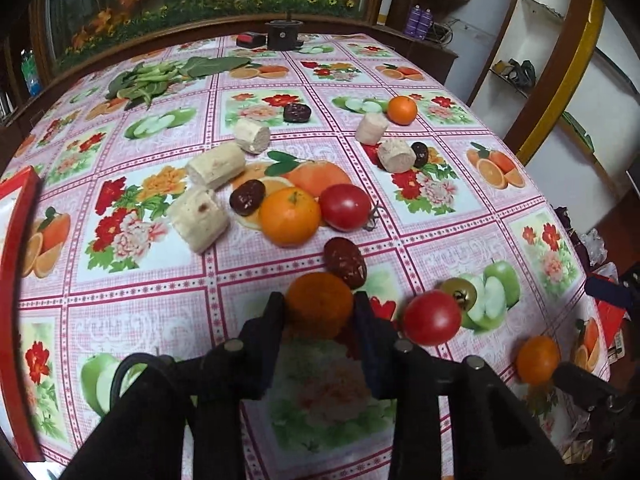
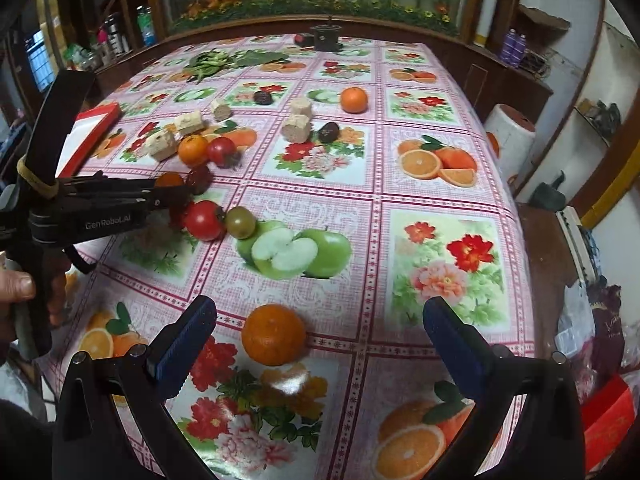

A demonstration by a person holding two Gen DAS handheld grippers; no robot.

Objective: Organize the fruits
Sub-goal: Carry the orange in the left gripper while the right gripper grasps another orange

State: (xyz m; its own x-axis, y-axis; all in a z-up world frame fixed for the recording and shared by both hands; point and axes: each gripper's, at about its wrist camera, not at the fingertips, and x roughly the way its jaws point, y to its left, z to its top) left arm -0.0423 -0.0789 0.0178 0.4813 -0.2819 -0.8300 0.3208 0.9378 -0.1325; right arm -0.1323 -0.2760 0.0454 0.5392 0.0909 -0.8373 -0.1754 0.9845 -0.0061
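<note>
Left tongs (image 1: 319, 312) clamped on an orange (image 1: 319, 304) – one pad on each flank, fruit low over the tabletop (image 1: 460, 240), near its front edge. A dark red date (image 1: 345, 262) lies just beyond that orange; a red tomato (image 1: 432, 317) sits just to its right, with a greenish tomato (image 1: 460, 293) touching it behind.

Right tongs (image 2: 319, 330) spread wide, gripping nothing – a second orange (image 2: 274, 335) rests on the tabletop between the two blue pads, nearer the left pad, clear of both.

Farther back: another orange beside a tomato, pale cut root pieces (image 1: 199, 218), leafy greens (image 1: 160, 76)
</note>
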